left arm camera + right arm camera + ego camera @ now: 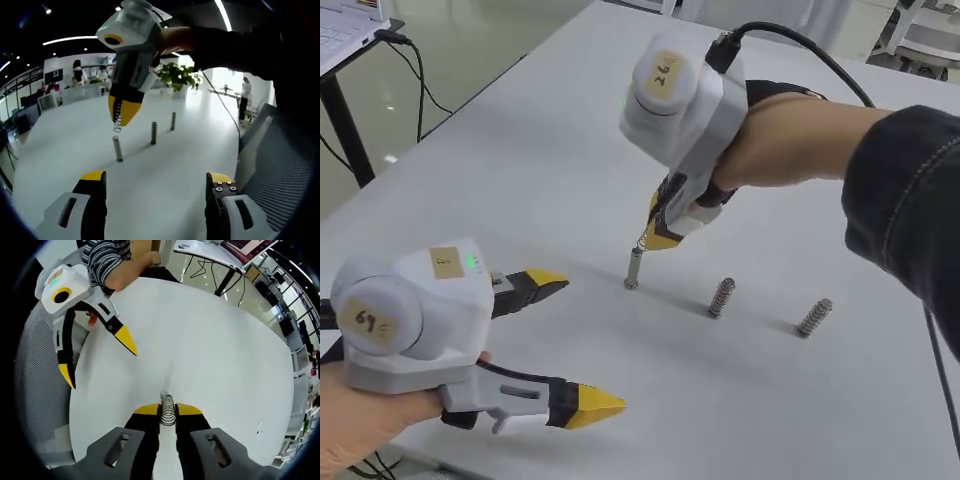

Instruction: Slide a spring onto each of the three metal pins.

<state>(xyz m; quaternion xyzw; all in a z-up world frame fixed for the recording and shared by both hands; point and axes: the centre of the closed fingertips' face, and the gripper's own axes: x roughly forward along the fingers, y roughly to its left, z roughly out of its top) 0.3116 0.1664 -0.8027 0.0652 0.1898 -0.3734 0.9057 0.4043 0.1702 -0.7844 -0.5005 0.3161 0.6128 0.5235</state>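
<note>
The spring (167,402) sits pinched between the two yellow tips of my right claw (660,235). The jaws are drawn narrow around its coils, and part of it pokes out past the tips. In the left gripper view it hangs down from that claw's nose, and its free end is just above the top of the bare pin (633,268) with a thin gap between them; from the head view I cannot tell whether they touch. This pin stands upright on the table (520,150), directly under my right claw's tips. Beyond it, on the side away from my left claw, the second pin (721,297) and then the third pin (814,317) stand in the same row. Each already wears a coil around its shaft, and both are well clear of either claw. My right hand (770,140) grips the claw's body from above and points it steeply down at the bare pin, with a black cable running off the back of it. My left claw (592,343) is well apart from the row and low over the table. Its jaws are spread wide with nothing between them, and they point toward the pins. In its own view the bare pin and the hanging spring lie ahead, between the two tips and a little toward the left one. My left hand (360,420) holds it from underneath.
</note>
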